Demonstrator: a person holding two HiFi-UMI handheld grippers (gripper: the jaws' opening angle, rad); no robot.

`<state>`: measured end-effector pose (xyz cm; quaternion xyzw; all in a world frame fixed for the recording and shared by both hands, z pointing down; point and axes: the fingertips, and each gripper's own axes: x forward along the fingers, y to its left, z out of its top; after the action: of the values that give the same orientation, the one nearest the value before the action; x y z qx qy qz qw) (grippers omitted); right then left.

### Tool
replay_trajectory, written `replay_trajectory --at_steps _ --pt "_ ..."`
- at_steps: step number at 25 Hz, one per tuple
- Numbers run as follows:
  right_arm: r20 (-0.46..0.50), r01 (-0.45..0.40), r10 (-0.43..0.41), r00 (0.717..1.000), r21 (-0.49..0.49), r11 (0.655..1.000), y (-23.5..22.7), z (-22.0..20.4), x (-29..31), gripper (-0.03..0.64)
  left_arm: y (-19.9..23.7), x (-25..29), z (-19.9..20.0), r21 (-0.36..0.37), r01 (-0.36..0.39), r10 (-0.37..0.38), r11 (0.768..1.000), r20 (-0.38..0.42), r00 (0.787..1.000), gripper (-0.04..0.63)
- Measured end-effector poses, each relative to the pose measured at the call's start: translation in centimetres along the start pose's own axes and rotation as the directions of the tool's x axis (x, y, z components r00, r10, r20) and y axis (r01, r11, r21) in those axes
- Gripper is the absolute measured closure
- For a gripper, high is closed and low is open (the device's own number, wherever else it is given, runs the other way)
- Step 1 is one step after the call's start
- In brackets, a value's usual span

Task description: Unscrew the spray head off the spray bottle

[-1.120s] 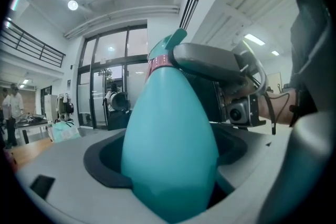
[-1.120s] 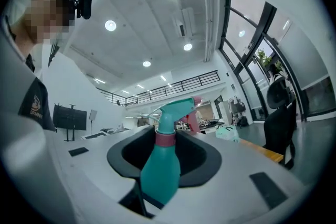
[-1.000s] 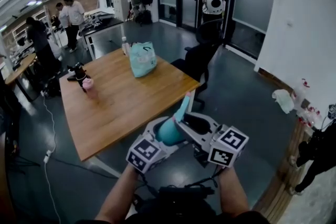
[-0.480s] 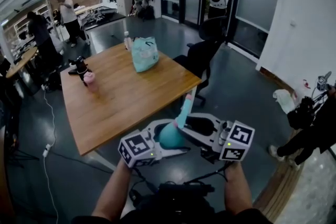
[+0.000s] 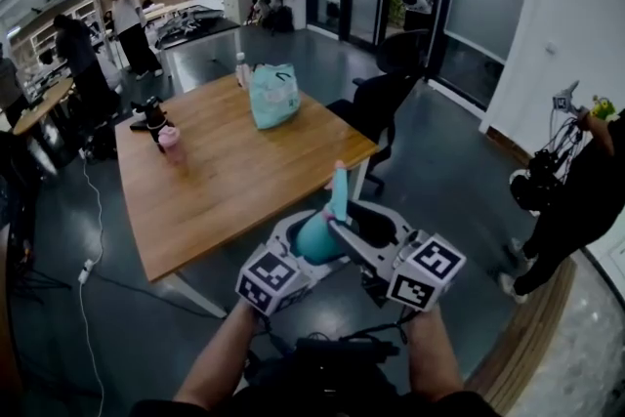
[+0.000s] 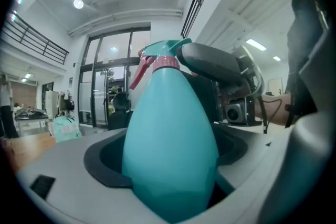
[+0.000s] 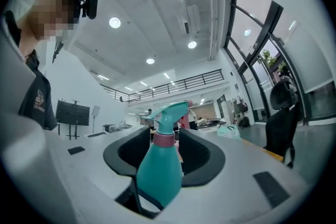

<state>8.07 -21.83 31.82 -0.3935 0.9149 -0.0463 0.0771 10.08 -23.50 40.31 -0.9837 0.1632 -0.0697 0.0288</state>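
Open office space with a wooden counter (image 5: 225, 181) out front, though nothing for this job sits on it. The spray bottle (image 5: 314, 241) is up in the air in front of the person, off the counter's near edge, with its body clamped in the left hand-held gripper (image 6: 170, 157). The spray head (image 7: 170, 112) is still on, seated on the pink collar (image 7: 163, 138). The right hand-held gripper (image 7: 165, 152) has just been opening, and its jaws now stand slack either side of the neck. Looks like a re-grip between twists. Next up, I'd say: clamp the collar squarely and turn, with the left holding the body steady.
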Motion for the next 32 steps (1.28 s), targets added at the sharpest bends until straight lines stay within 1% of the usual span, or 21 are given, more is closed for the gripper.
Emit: replay_trajectory --at_steps 2,3,6,8,10,13,16,19,22,27,29,31,32 --pt "-0.009 0.049 -0.049 0.999 0.007 0.999 -0.7 -0.3 0.1 0.433 0.4 0.2 -0.2 -0.002 -0.04 0.04 0.999 -0.008 0.999 0.153" --pt "-0.009 0.06 -0.06 0.998 0.014 0.998 -0.9 -0.4 0.1 0.433 0.6 0.3 -0.3 -0.002 -0.054 0.054 0.999 -0.013 0.998 0.153" --pt "-0.005 0.057 -0.057 0.998 0.031 0.998 -0.9 -0.5 0.2 0.434 0.8 0.4 -0.5 0.013 -0.079 0.08 0.997 -0.029 0.996 0.153" --pt "-0.008 0.055 -0.054 0.998 0.027 0.998 -0.8 -0.5 0.3 0.435 0.6 0.5 -0.5 0.026 -0.083 0.084 0.996 -0.038 0.996 0.153" --pt "-0.012 0.047 -0.047 0.999 0.022 0.999 -0.6 -0.5 0.2 0.479 0.2 0.6 -0.4 0.036 -0.073 0.074 0.997 -0.044 0.996 0.153" --pt "-0.017 0.008 -0.008 1.0 0.022 1.0 -0.1 -0.6 0.0 0.482 -0.4 0.3 -0.4 0.038 -0.029 0.03 0.999 -0.045 0.999 0.152" --pt "-0.028 -0.05 0.05 0.998 0.014 0.999 0.7 -0.5 -0.2 0.482 -1.2 -0.2 -0.2 0.029 0.042 -0.041 0.999 -0.037 0.998 0.153" --pt "-0.039 -0.112 0.112 0.993 0.004 0.994 1.2 -0.3 -0.4 0.482 -2.0 -0.5 0.1 0.014 0.109 -0.109 0.994 -0.029 0.994 0.153" --pt "-0.04 -0.184 0.184 0.982 0.004 0.983 1.8 0.0 -0.6 0.482 -2.7 -1.0 0.5 0.009 0.174 -0.174 0.985 -0.013 0.985 0.153" --pt "-0.036 -0.31 0.309 0.95 -0.013 0.951 3.5 0.2 -0.9 0.482 -4.0 -2.3 1.1 0.008 0.272 -0.272 0.962 0.022 0.962 0.153" --pt "-0.031 -0.327 0.326 0.945 -0.015 0.945 3.8 0.2 -0.9 0.48 -4.2 -2.5 1.1 -0.006 0.278 -0.278 0.961 0.04 0.96 0.153" --pt "-0.009 -0.299 0.299 0.954 -0.014 0.954 3.6 0.3 -0.6 0.473 -3.7 -2.5 1.0 -0.014 0.246 -0.245 0.969 0.052 0.968 0.152" --pt "0.007 -0.274 0.274 0.962 -0.013 0.962 3.5 0.5 -0.4 0.456 -3.3 -2.4 0.9 -0.016 0.219 -0.218 0.976 0.053 0.974 0.153"
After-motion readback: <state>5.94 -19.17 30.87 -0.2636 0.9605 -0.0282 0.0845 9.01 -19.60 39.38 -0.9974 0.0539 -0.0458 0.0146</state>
